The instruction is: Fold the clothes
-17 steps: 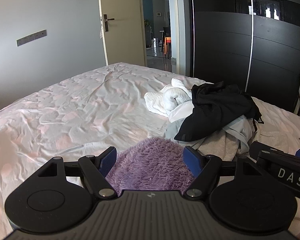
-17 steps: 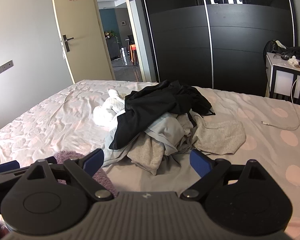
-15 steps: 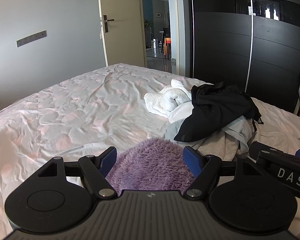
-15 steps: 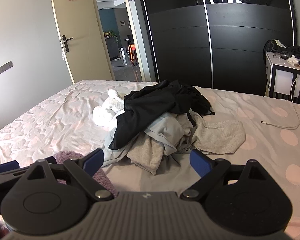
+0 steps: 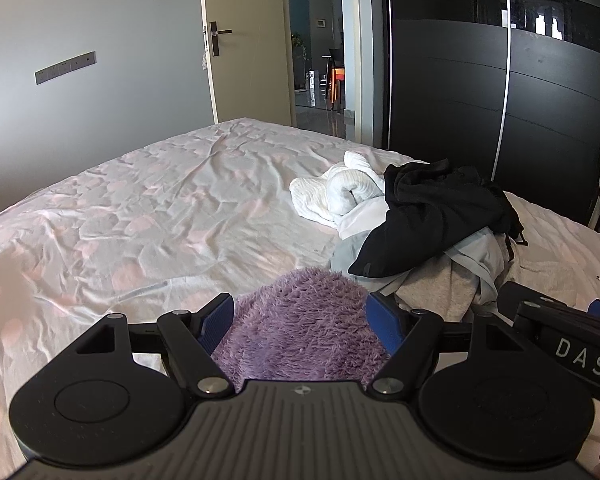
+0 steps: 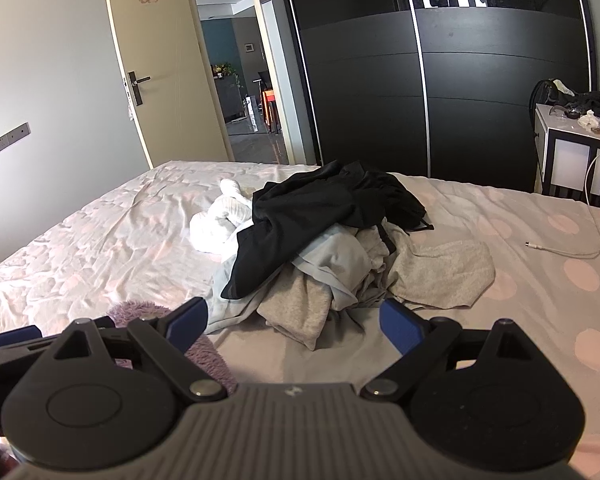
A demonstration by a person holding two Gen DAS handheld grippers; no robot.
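Both grippers hang low over the bed (image 5: 148, 200), side by side. The left gripper (image 5: 300, 316) has its jaws wide, and the purple fluffy cloth (image 5: 304, 320) lies between the blue pads (image 5: 218, 322); the cloth fills the gap, but I cannot tell if the pads press on it. The right gripper (image 6: 294, 320) is also wide and holds nothing; only the sheet is under it. In its view the purple cloth (image 6: 140, 310) is at the left, near its left finger.

Farther on the bed is the pile of clothes (image 6: 332, 248): a black garment (image 6: 320, 216) on top, light grey pieces (image 6: 440, 272) under it, and a white bundle (image 5: 340, 192) just beside the pile on its far left. A white cable (image 6: 572, 252) lies on the sheet at the right, apart from the pile.
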